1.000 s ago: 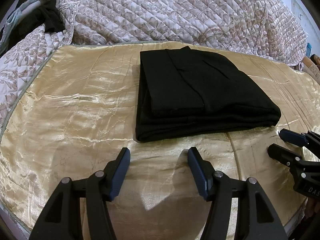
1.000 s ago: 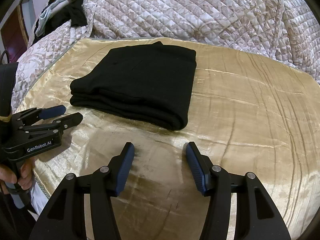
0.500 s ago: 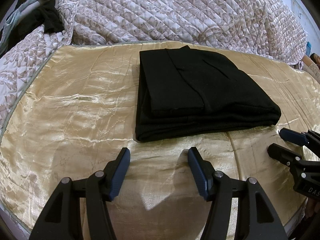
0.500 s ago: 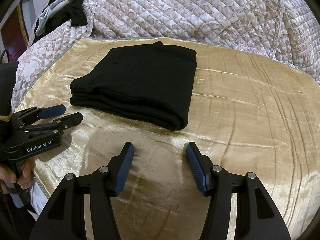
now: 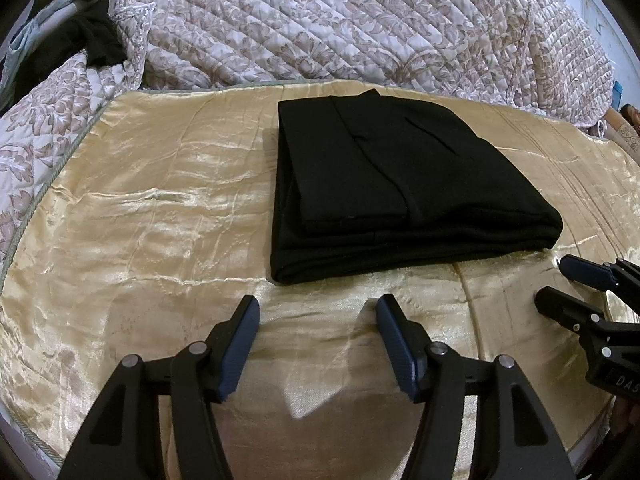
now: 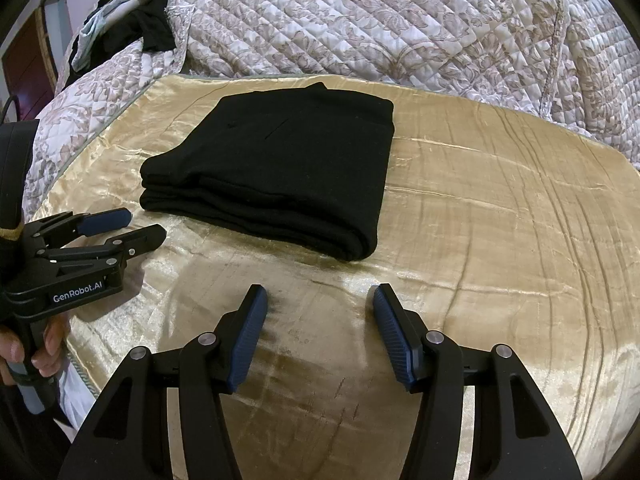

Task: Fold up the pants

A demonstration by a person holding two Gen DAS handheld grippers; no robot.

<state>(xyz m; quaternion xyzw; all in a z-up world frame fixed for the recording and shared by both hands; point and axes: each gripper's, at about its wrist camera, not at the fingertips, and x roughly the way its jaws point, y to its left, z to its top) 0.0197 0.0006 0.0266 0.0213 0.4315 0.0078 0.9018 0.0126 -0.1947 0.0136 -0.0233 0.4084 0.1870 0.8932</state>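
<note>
The black pants [image 5: 400, 184] lie folded in a neat rectangular stack on the gold satin cloth [image 5: 152, 216]; they also show in the right wrist view [image 6: 280, 176]. My left gripper [image 5: 316, 312] is open and empty, hovering over the cloth just short of the stack's near edge. My right gripper [image 6: 318, 300] is open and empty, near the stack's right front corner. Each gripper shows in the other's view: the right one [image 5: 560, 280] at the right edge, the left one [image 6: 140, 224] at the left, held by a hand.
A quilted floral bedspread [image 5: 360, 20] is bunched up behind the gold cloth and along its left side. Dark and pale clothes [image 6: 128, 28] lie heaped at the far left. The cloth's front edge [image 6: 84, 364] drops off near my left hand.
</note>
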